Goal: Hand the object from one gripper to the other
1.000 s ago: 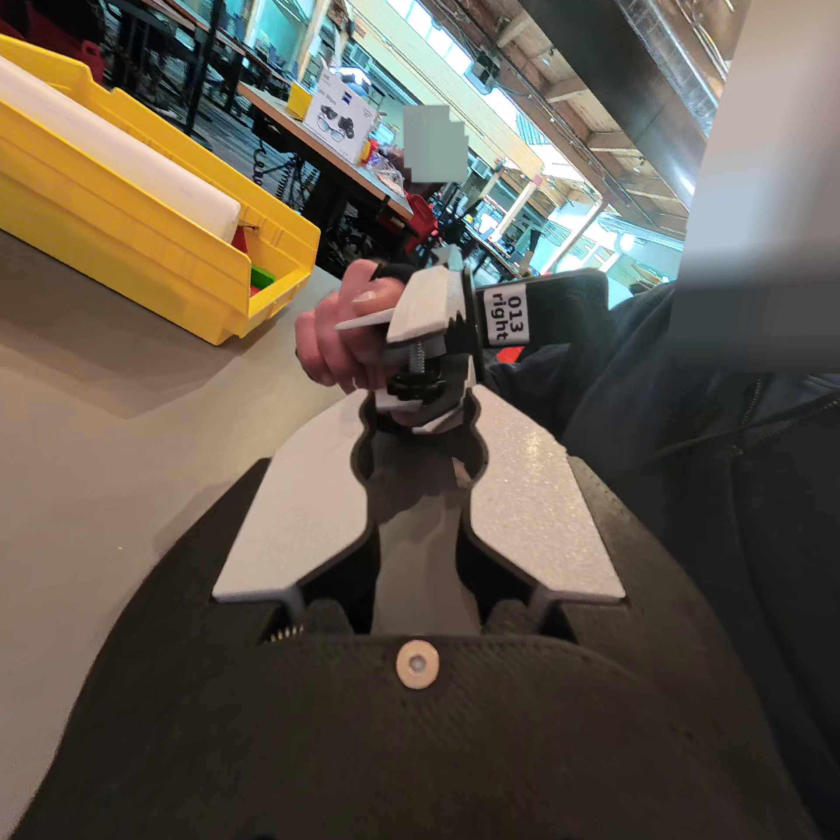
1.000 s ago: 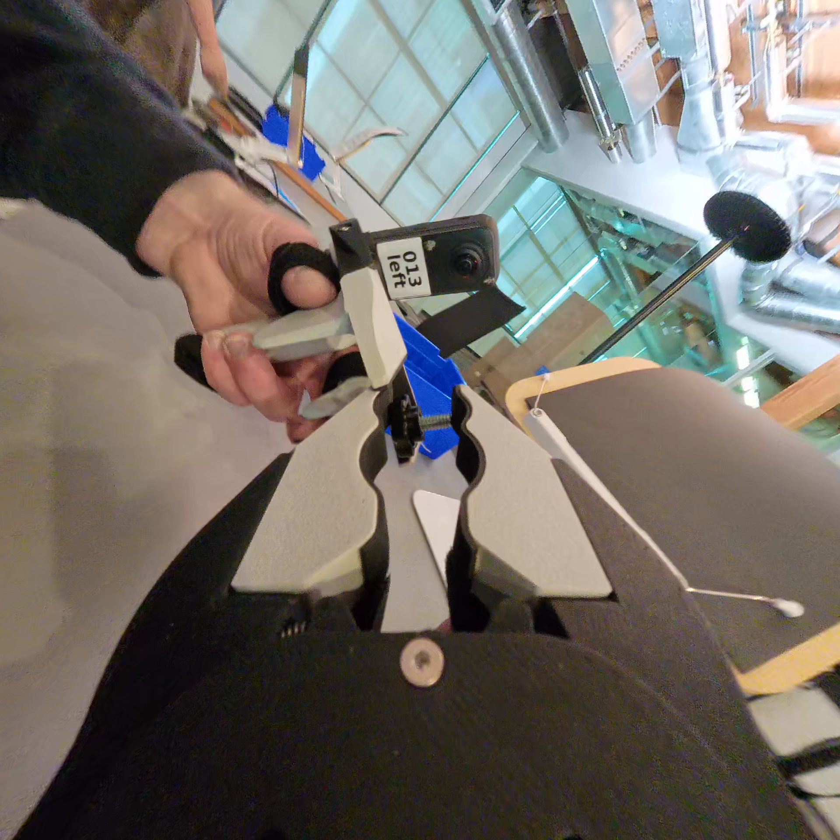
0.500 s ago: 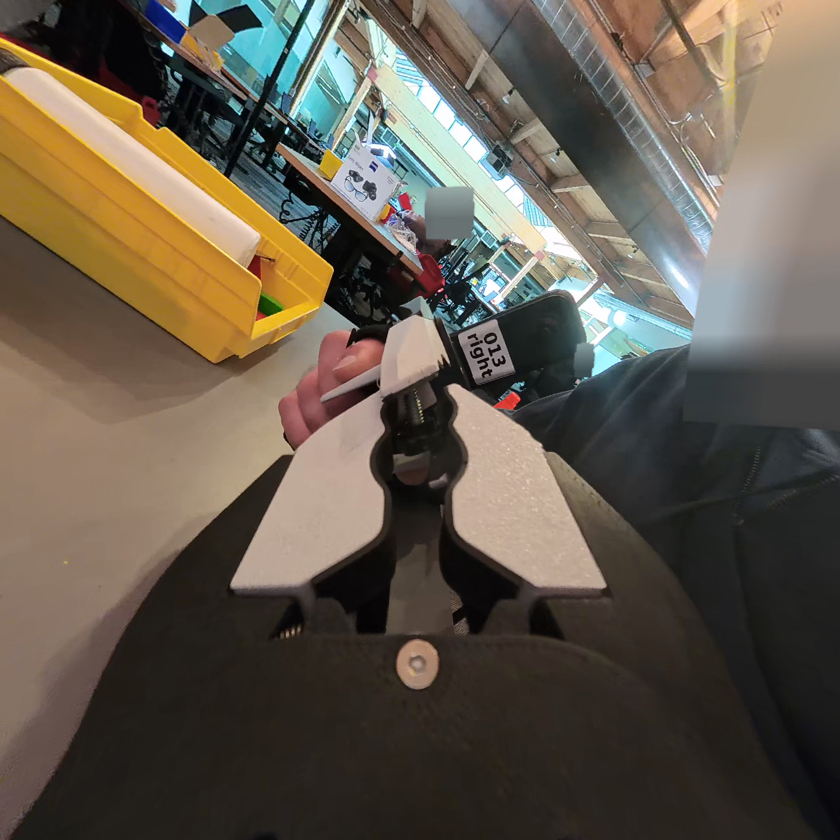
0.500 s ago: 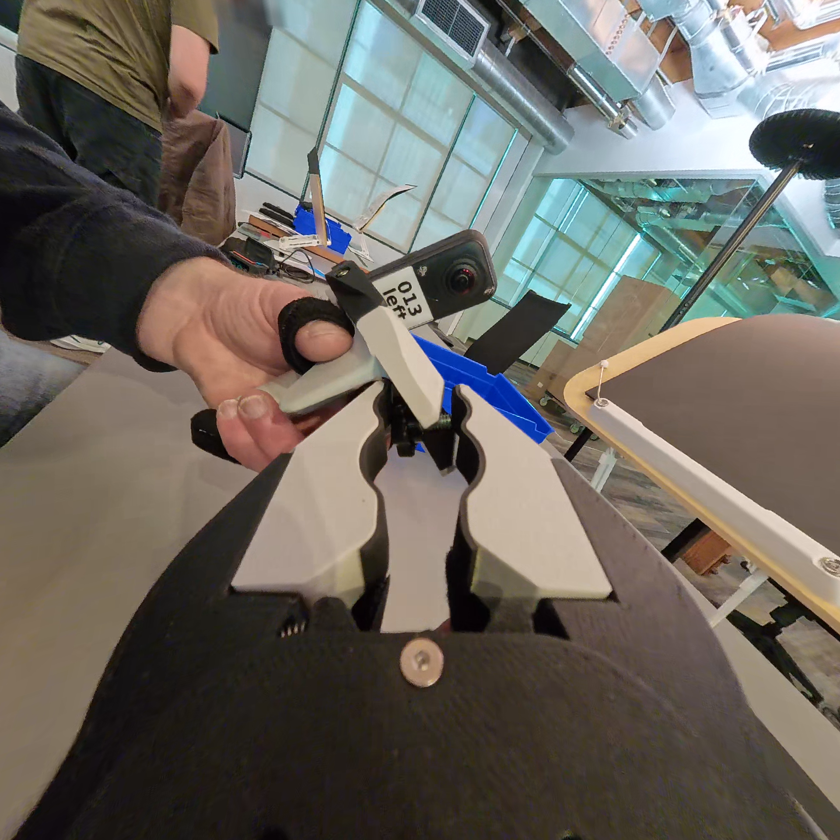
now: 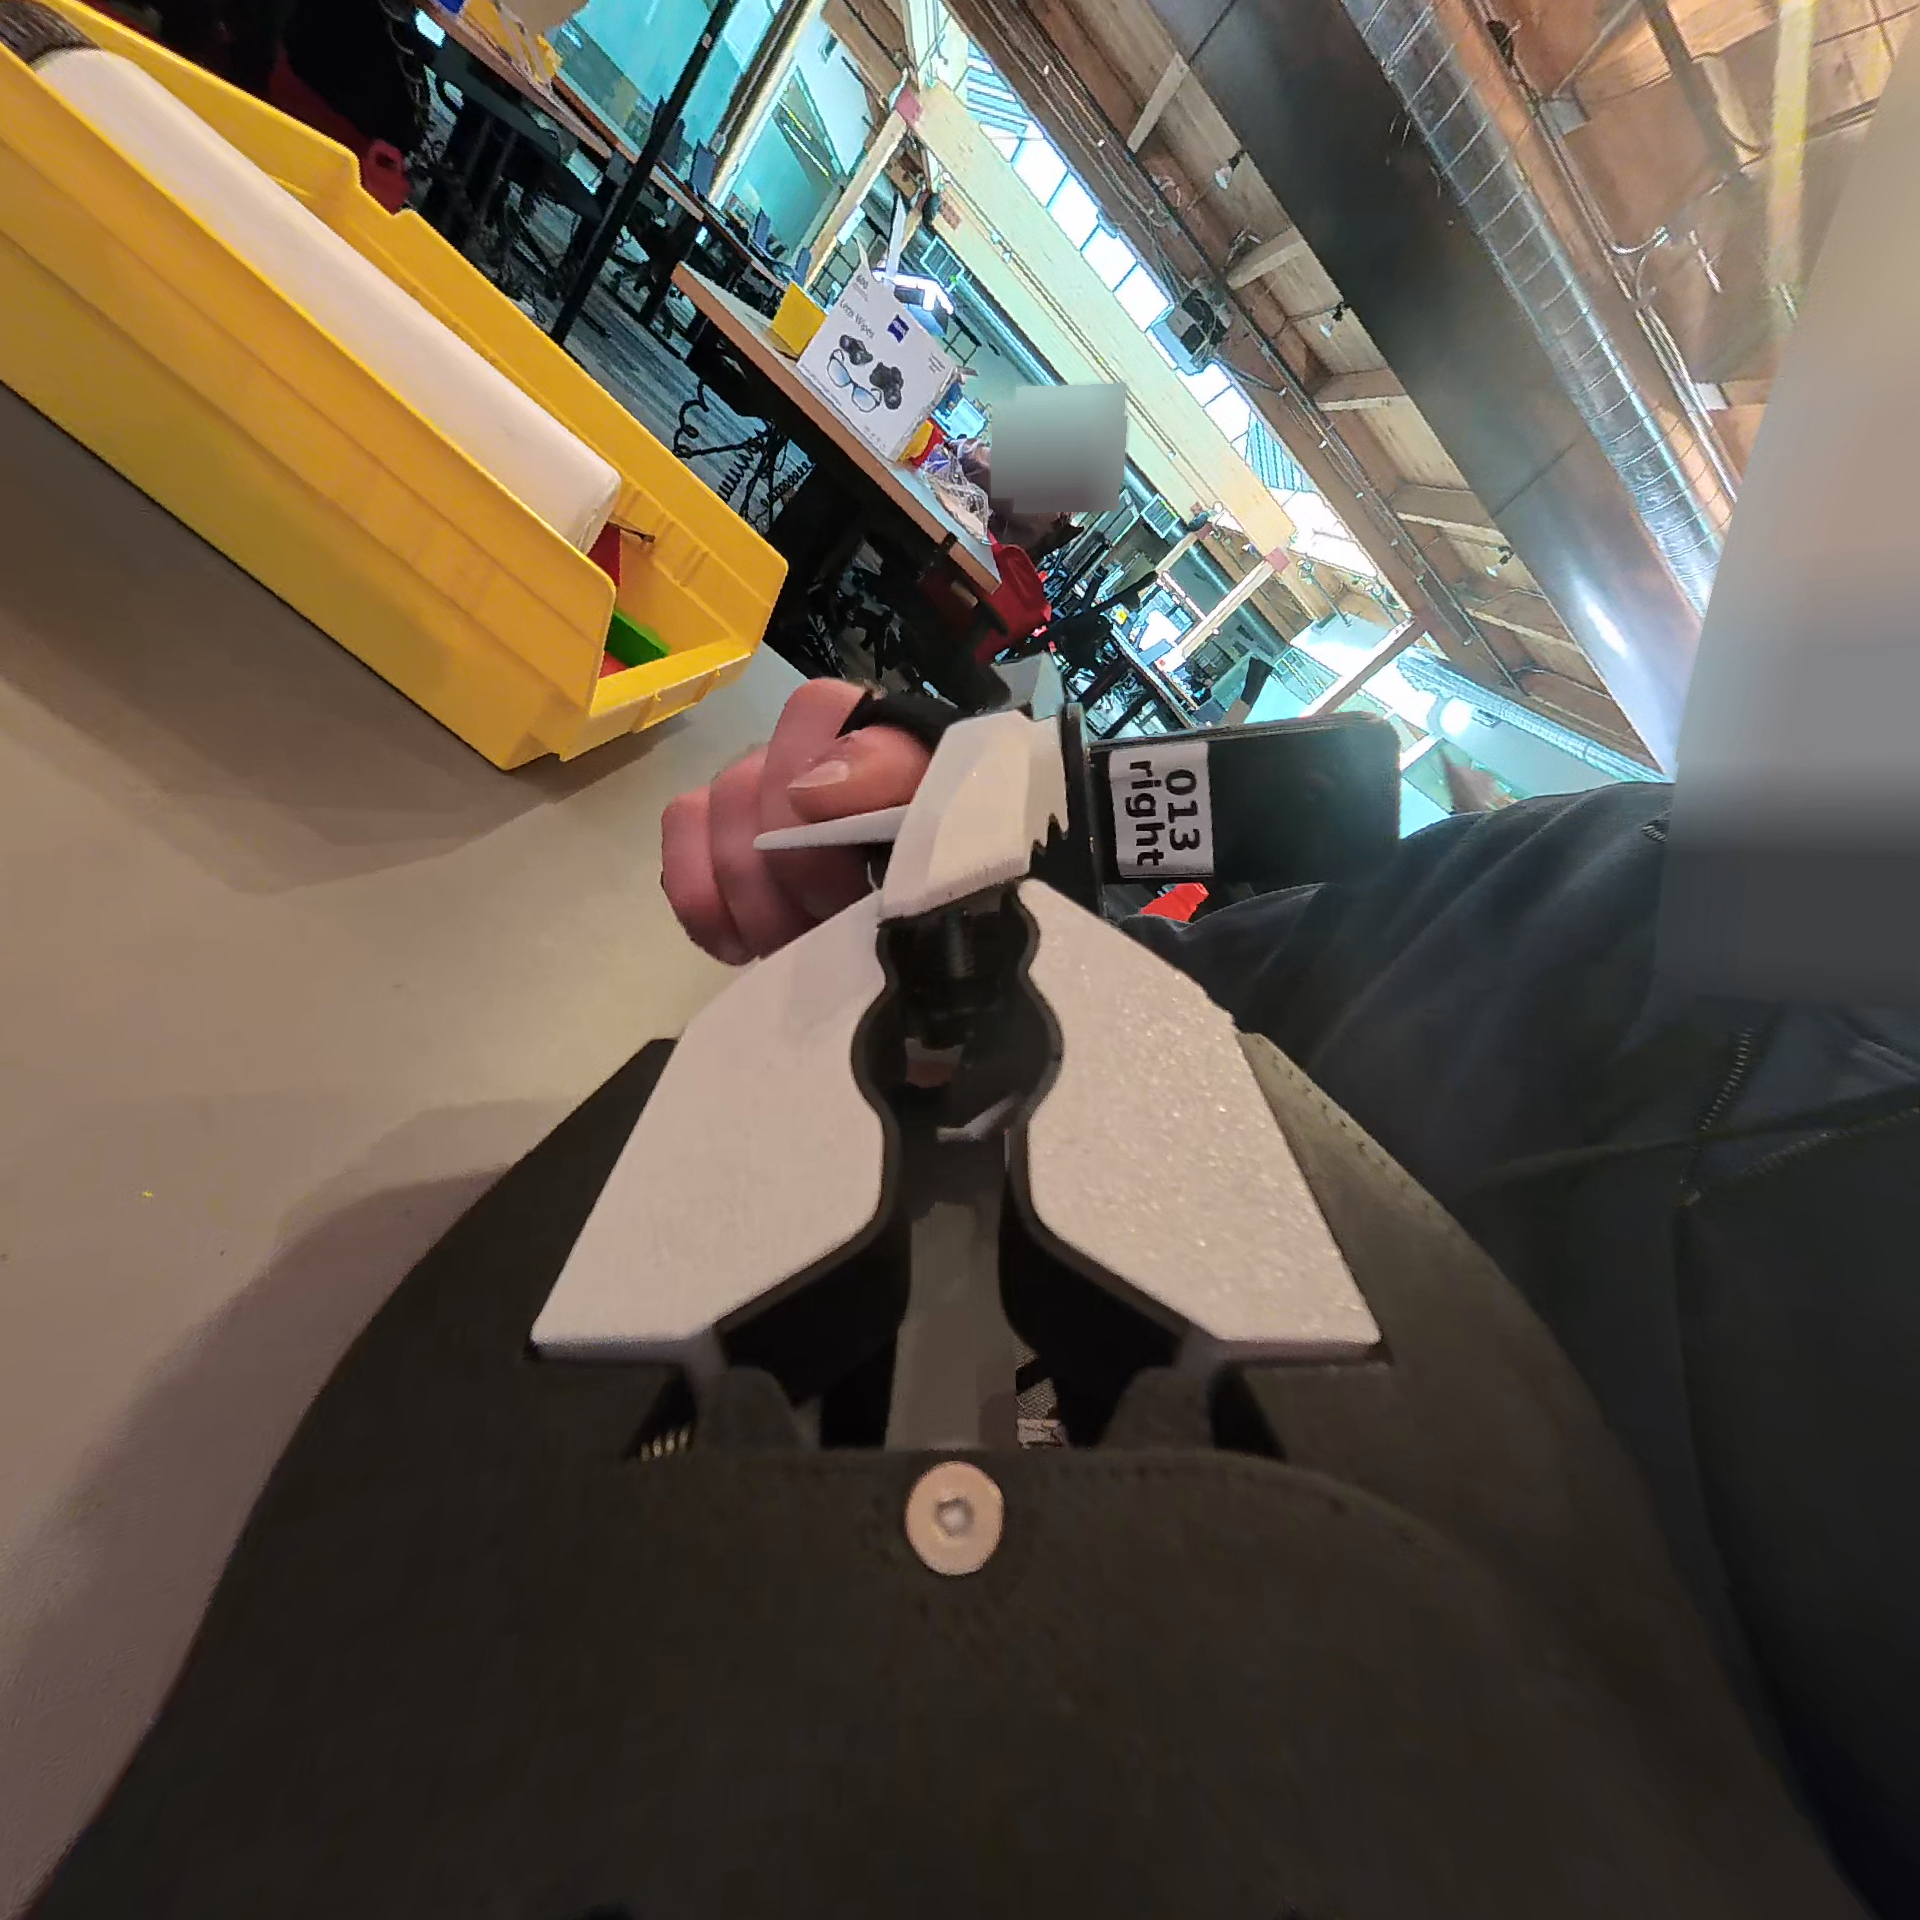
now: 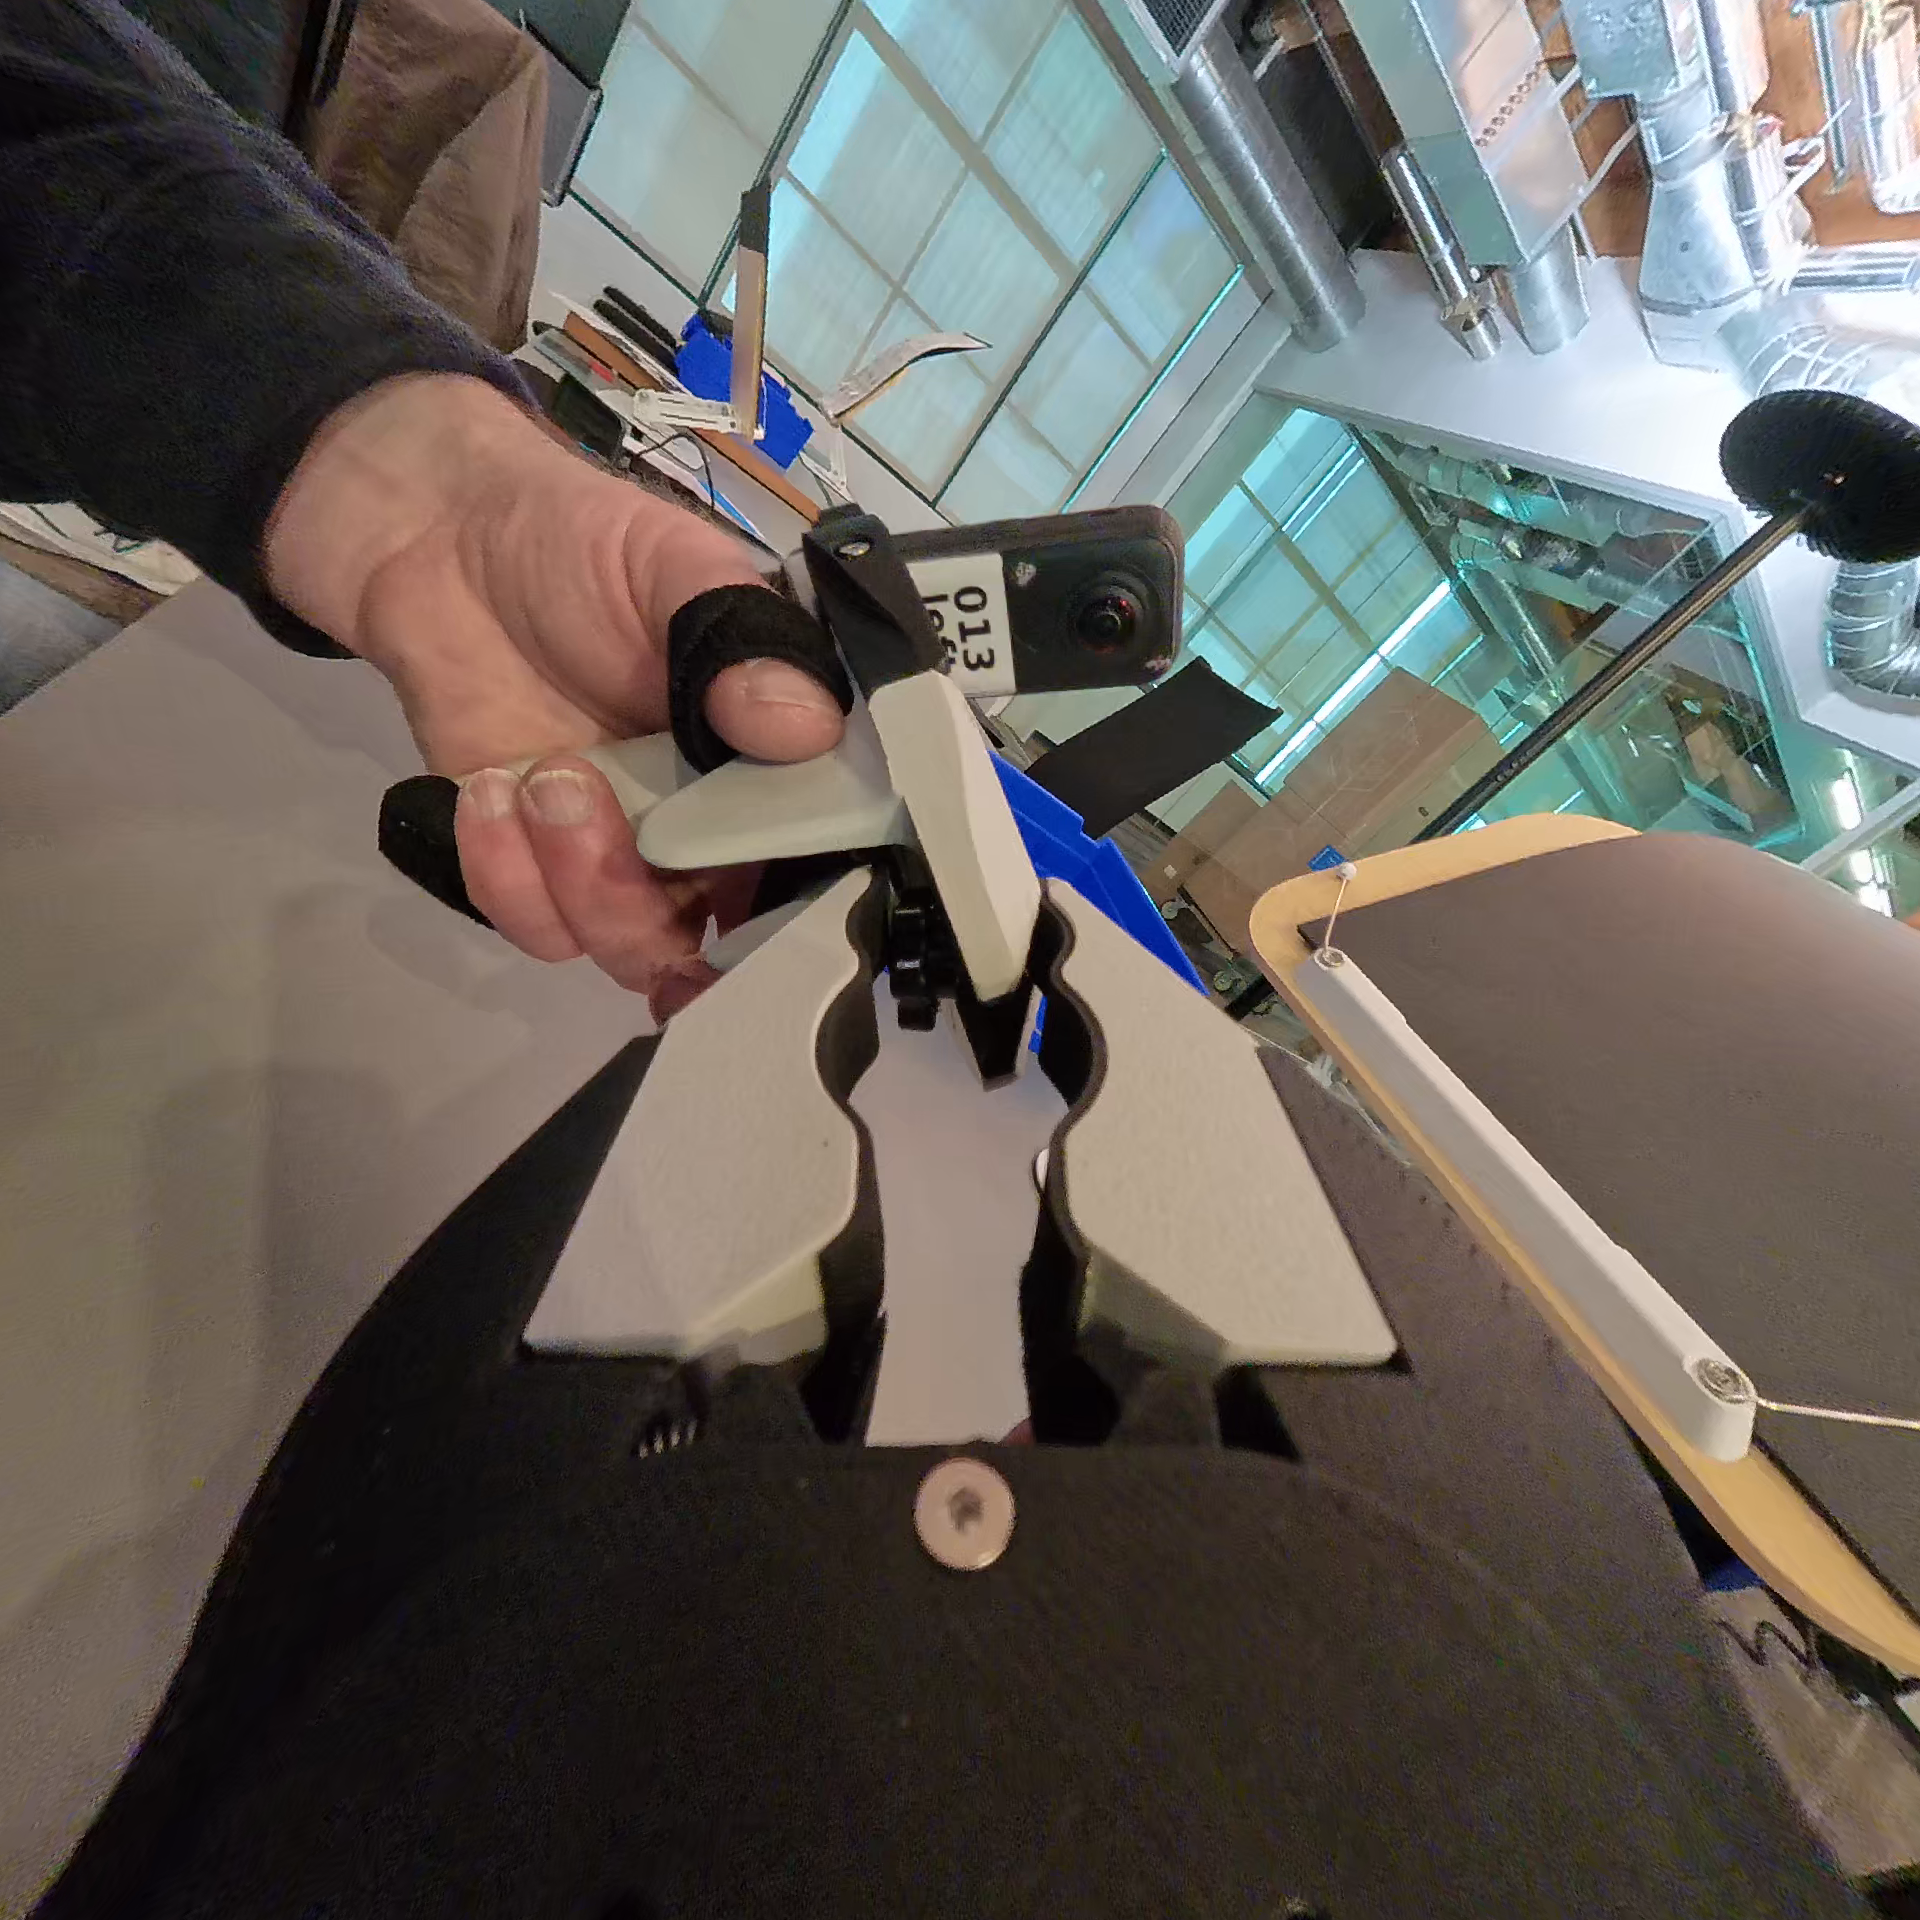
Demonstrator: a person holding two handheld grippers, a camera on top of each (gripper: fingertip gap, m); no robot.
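Grey tabletop [image 5: 260, 987] carries a yellow bin [image 5: 343, 457]. Above it, the left gripper [image 5: 956, 935] and right gripper [image 6: 956, 956] meet tip to tip around a black threaded bolt [image 5: 951, 977]. Left fingers pinch it; right fingers look parted, their hold unclear.

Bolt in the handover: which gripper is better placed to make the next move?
Left. The left gripper has its fingers either side of the bolt held by the right gripper, so closing it likely comes next.
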